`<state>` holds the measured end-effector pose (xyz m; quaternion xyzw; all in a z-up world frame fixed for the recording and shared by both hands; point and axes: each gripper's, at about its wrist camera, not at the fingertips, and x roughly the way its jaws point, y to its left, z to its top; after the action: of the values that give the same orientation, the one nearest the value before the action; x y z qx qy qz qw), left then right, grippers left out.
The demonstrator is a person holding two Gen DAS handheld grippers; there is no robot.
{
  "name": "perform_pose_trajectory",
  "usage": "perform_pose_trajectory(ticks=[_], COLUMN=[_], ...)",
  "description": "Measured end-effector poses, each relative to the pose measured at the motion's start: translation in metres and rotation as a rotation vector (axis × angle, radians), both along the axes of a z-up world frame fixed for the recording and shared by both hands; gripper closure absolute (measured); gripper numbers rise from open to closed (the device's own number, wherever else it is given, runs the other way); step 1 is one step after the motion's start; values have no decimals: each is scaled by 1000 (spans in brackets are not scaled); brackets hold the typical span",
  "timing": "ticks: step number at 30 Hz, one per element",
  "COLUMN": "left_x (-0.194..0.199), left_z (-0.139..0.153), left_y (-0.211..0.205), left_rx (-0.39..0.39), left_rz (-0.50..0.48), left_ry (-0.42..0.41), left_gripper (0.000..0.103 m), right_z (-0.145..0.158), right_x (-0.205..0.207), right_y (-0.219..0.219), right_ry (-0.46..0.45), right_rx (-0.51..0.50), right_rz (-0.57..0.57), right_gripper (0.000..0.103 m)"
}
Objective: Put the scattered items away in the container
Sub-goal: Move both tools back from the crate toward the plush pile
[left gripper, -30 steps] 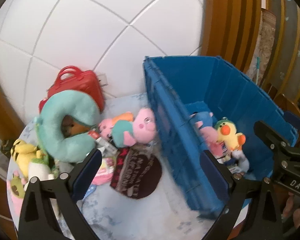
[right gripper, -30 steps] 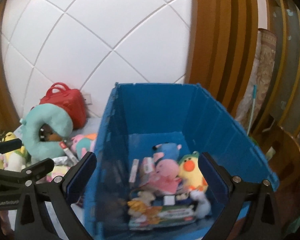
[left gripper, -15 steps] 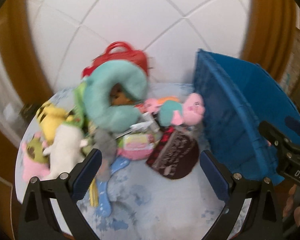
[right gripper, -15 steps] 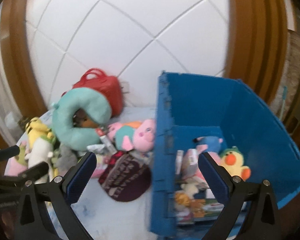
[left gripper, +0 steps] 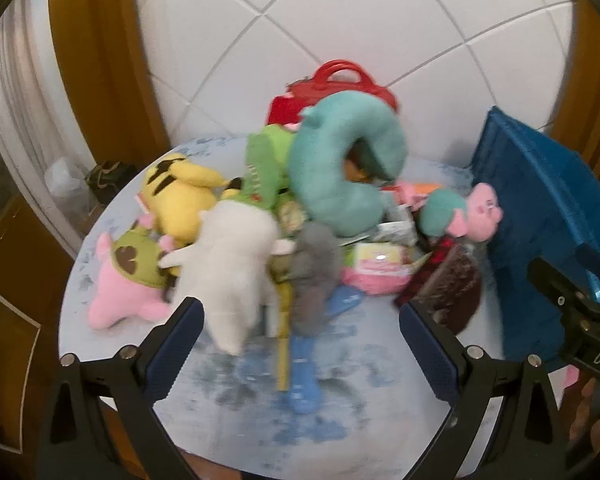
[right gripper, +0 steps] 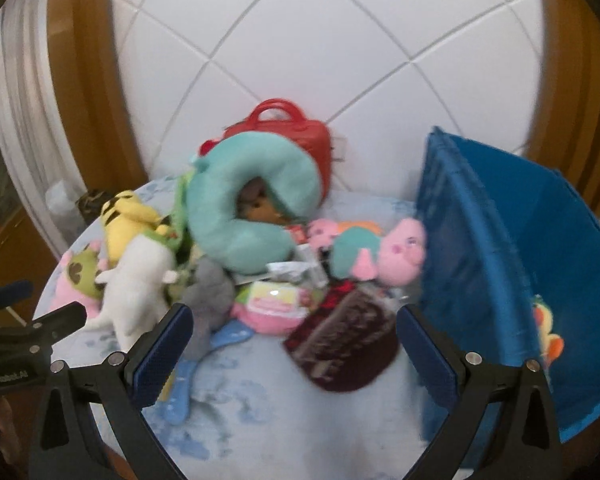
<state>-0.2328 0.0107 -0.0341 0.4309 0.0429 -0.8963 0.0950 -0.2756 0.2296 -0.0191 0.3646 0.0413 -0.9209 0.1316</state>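
The left gripper (left gripper: 300, 338) has both jaws spread wide and empty; between them, at 12 o'clock, lie the lower ends of one white plush (left gripper: 232, 272) and one grey plush (left gripper: 314, 276), neither touched by the pads. The right gripper (right gripper: 292, 342) is likewise fully apart and holds nothing; one dark maroon cap (right gripper: 344, 344) lies on the table (right gripper: 260, 412) just ahead of it. Count of scattered items on the round table, as far as blur permits: one teal neck pillow (left gripper: 340, 172) at 12 o'clock, standing on the heap; one yellow plush (left gripper: 180, 196) at 10 o'clock; one pink plush with a green face (left gripper: 124, 280) at 9 o'clock; one green plush (left gripper: 266, 168) beside the pillow; one pink pig plush in a teal dress (right gripper: 380, 258) at 1 o'clock, touching the container wall; one pink packaged toy (right gripper: 276, 304); one blue flat tool (left gripper: 304, 364) under the grey plush. One red case (right gripper: 288, 136) stands against the tiled wall behind the pillow. One blue container (right gripper: 500, 248) stands at 3 o'clock on the table edge, with one yellow duck plush (right gripper: 546, 332) visible inside it.
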Motion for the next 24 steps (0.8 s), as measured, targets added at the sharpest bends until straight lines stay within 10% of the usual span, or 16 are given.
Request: perform_pose_trajectory(ticks=[12,24], left_x=[16,20], left_z=[-37,-106], left_y=[-163,-299], left_rx=[-50,12], left_rz=[-12,248], left_ry=[-53,-143], left_gripper=[3,3], right_z=[-45,-94], right_x=[16,-23], right_y=[-155,-310], right_ry=[-95,-180], right_rx=[-59,-27], right_rz=[-33,226], right_gripper=[0,0])
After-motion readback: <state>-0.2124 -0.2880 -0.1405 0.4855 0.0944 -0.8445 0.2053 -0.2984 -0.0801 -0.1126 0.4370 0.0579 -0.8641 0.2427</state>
